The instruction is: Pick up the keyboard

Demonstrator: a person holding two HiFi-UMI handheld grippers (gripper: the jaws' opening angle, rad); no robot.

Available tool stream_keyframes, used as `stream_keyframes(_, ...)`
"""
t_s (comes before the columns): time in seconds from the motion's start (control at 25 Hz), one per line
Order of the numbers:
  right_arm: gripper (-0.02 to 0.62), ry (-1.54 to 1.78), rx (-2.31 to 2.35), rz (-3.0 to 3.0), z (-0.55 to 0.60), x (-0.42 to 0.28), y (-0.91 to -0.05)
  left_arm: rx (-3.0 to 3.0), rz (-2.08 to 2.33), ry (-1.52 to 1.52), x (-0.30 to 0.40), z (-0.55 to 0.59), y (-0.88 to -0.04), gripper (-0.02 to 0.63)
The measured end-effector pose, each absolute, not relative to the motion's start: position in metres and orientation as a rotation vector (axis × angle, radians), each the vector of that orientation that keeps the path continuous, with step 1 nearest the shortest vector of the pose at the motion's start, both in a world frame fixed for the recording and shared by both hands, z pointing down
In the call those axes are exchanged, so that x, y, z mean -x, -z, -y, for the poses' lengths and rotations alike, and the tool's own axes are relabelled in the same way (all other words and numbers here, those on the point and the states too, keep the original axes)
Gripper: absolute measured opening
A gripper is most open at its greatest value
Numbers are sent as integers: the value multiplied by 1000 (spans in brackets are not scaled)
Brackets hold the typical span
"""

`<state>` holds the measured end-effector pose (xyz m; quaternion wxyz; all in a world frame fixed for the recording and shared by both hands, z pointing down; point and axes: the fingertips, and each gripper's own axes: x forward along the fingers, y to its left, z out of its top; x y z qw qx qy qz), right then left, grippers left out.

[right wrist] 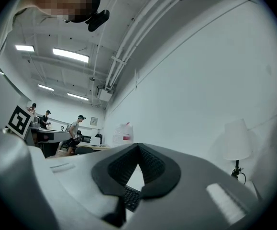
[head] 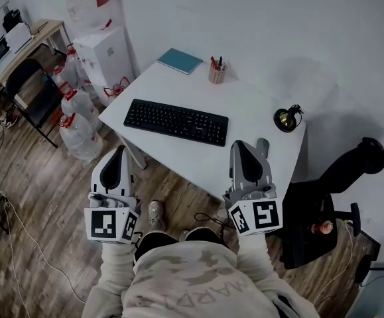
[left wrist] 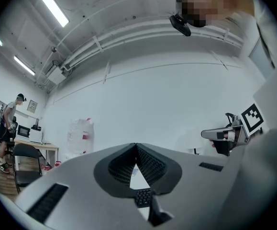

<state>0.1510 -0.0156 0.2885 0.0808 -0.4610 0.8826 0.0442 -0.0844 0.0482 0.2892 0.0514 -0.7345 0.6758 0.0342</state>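
Note:
A black keyboard (head: 176, 121) lies flat on the white table (head: 258, 105), slightly angled. Both grippers hover at the table's near edge, short of the keyboard and not touching it. The left gripper (head: 118, 151) is off the table's front left corner, over the floor, its jaws shut on nothing. My right gripper (head: 239, 145) is over the near edge, right of the keyboard's right end, shut and empty too. In the left gripper view the closed jaws (left wrist: 136, 145) frame a sliver of keyboard (left wrist: 143, 196). The right gripper view shows the same past its closed jaws (right wrist: 138, 145): keyboard (right wrist: 130, 198).
On the table stand a teal notebook (head: 180, 60), a pencil cup (head: 216, 73) and a small desk lamp (head: 286, 118). Water bottles (head: 79, 121) and a white cabinet (head: 105, 55) are left of the table. A black office chair (head: 331, 197) sits at right.

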Motion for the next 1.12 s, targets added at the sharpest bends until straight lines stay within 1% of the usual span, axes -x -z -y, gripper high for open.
stream_keyframes(0.72,11,-124,1563,-2550,107,-79,-291,2377,-1932,-89,168,76,-293,6)
stream_keyframes(1.12,11,-134,1669,-2501,138,-53,-295,2459,-1848,-89,198,126,-299,6)
